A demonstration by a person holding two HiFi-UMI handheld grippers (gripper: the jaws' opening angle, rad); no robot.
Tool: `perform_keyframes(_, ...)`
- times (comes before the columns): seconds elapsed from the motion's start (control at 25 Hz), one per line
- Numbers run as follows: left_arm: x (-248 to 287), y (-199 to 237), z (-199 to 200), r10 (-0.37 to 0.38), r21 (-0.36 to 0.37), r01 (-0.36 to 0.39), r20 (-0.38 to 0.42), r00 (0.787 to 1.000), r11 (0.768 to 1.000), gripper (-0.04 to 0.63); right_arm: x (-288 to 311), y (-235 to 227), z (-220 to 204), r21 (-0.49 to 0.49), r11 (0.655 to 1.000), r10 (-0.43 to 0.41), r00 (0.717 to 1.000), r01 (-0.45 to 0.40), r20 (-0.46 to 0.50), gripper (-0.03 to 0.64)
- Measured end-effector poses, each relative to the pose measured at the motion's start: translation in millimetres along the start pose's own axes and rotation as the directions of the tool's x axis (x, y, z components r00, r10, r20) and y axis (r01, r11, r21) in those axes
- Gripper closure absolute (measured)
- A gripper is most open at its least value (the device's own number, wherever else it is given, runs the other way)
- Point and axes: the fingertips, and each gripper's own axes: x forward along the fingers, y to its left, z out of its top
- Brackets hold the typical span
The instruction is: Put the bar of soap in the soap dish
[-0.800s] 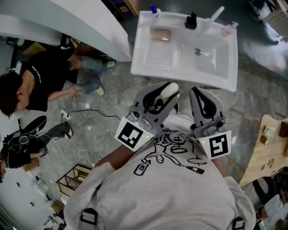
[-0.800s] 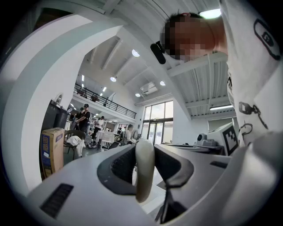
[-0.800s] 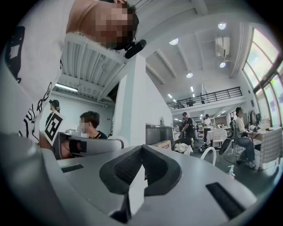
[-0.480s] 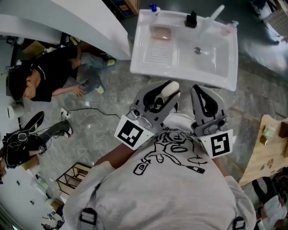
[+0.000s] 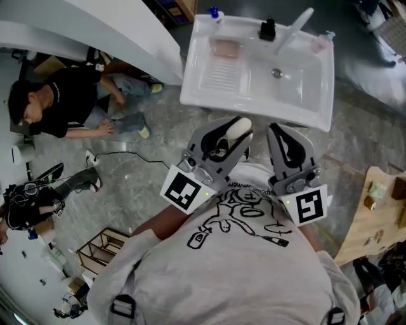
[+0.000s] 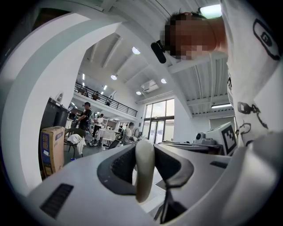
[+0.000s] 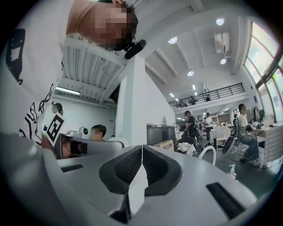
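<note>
The bar of soap [image 6: 144,171] is pale cream, smooth and rounded at the end. It stands on its thin edge between the jaws of the left gripper [image 5: 235,130]. The jaws press on it from both sides and hold it, and the round end sticks out past the tips. The right gripper [image 5: 284,134] is just beside the left one. Its jaws are closed together with nothing between them. Both grippers are held close to the person's chest and point toward the sink [image 5: 317,101].

The sink is white and stands a little way in front of the grippers, with grey floor [image 5: 139,178] between them. The near rim of the sink is bare. On the left part of the sink there is a ribbed slope, and at the top of it sits a pinkish flat thing that looks like the soap dish [image 5: 225,47]. The way from the soap to the dish goes over the near rim and the ribs.

Along the back edge stand a small blue-topped bottle [image 5: 214,13], a black thing [image 5: 268,28], a white tap [image 5: 293,28] and a pink bottle [image 5: 320,41]. A white wall [image 5: 114,32] comes close to the sink's left edge. A person [image 5: 57,108] sits on the floor well off to the left. A wooden tabletop [image 5: 374,216] is at the right.
</note>
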Motion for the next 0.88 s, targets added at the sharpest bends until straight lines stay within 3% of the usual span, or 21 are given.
perform_keyframes(0.56, 26, -36, -9, 0.015, 0.009, -0.015, -0.007, 1.0, 1.0, 0.472, -36, -27, -1, -0.006, 1.0, 0.008, 1.0, -0.008, -0.003, 0.594)
perform_keyframes(0.88, 28, -32, -12, 0.033, 0.009, -0.033, -0.01, 0.999, 0.999, 0.473, -29, -29, -4, 0.008, 1.0, 0.028, 1.0, -0.028, -0.006, 0.594)
